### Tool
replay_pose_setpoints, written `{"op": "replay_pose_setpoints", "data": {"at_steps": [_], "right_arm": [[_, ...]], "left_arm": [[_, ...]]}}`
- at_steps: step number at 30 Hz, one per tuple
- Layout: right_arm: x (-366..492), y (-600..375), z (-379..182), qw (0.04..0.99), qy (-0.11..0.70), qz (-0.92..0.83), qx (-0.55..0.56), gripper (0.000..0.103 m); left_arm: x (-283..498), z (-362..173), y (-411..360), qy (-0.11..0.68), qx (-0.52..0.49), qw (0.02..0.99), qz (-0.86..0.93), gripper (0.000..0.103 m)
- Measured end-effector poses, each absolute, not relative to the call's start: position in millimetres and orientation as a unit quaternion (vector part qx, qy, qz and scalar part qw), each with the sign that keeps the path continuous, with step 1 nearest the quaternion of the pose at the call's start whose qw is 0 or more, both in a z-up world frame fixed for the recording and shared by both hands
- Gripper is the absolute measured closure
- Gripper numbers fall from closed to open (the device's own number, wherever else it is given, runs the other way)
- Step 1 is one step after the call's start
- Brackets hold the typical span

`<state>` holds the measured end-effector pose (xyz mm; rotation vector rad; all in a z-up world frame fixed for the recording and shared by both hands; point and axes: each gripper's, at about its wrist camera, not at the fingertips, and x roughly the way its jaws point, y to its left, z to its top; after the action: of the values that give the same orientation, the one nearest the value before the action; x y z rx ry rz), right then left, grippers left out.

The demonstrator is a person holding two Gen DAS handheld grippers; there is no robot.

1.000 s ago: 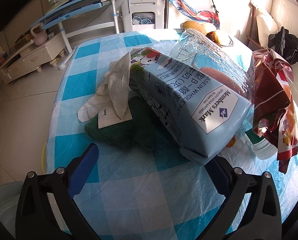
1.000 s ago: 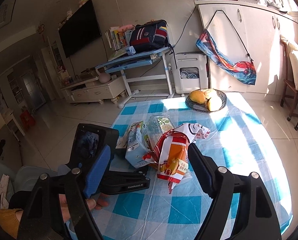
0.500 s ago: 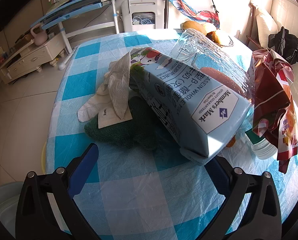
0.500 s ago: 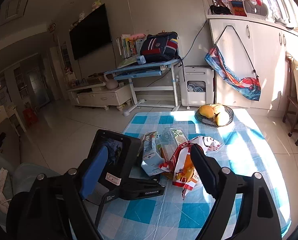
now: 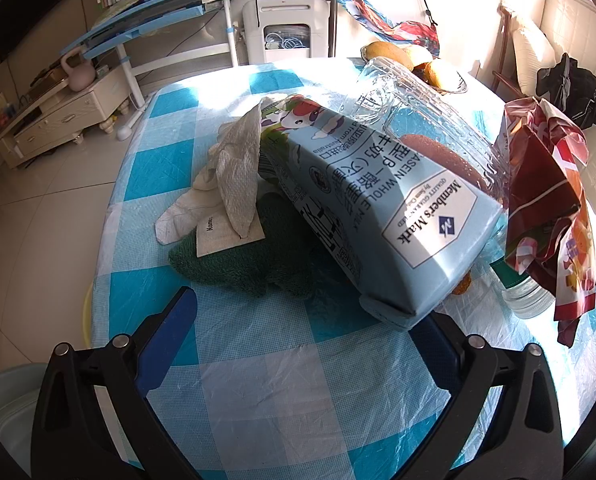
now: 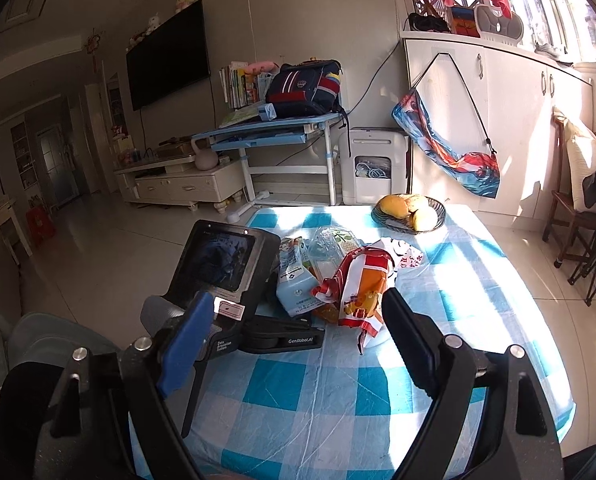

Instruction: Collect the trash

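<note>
A pile of trash lies on the blue-and-white checked table (image 5: 258,364). A light blue milk carton (image 5: 362,200) lies tilted on a dark green cloth (image 5: 242,264), with crumpled white paper (image 5: 234,168) at its left, a clear plastic container (image 5: 430,120) behind it and a red snack bag (image 5: 546,208) at its right. My left gripper (image 5: 310,324) is open, low over the table, with the carton's near end between its fingers. My right gripper (image 6: 294,320) is open and empty, raised behind the pile; it sees the carton (image 6: 298,284), the bag (image 6: 358,284) and the left gripper's body (image 6: 234,276).
A bowl of fruit (image 6: 410,212) stands at the table's far edge. A clear bottle (image 5: 526,296) lies under the snack bag. A desk (image 6: 270,132), a white appliance (image 6: 374,168) and a chair (image 6: 578,216) stand around the table.
My right gripper has risen and pulled back, so the pile looks smaller and farther. The left gripper and the pile have not moved.
</note>
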<state>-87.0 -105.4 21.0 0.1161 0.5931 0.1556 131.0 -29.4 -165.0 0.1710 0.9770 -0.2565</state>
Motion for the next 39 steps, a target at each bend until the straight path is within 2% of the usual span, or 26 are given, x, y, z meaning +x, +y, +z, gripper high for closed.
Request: {"op": "replay_pose_setpoints", "data": {"at_steps": [26,39], "right_arm": [[-105.6,-94.4,18.2,0.956,0.278,0.081,0.055,0.02],[-97.2,-144.9,8.5,0.952,0.284,0.039,0.104,0.019]], "left_arm": [[130.6,-165.9,-29.9,0.467,0.082,0.872,-0.123,0.006],[130.2,-165.7,-30.1,0.467,0.082,0.872,-0.122,0.006]]}}
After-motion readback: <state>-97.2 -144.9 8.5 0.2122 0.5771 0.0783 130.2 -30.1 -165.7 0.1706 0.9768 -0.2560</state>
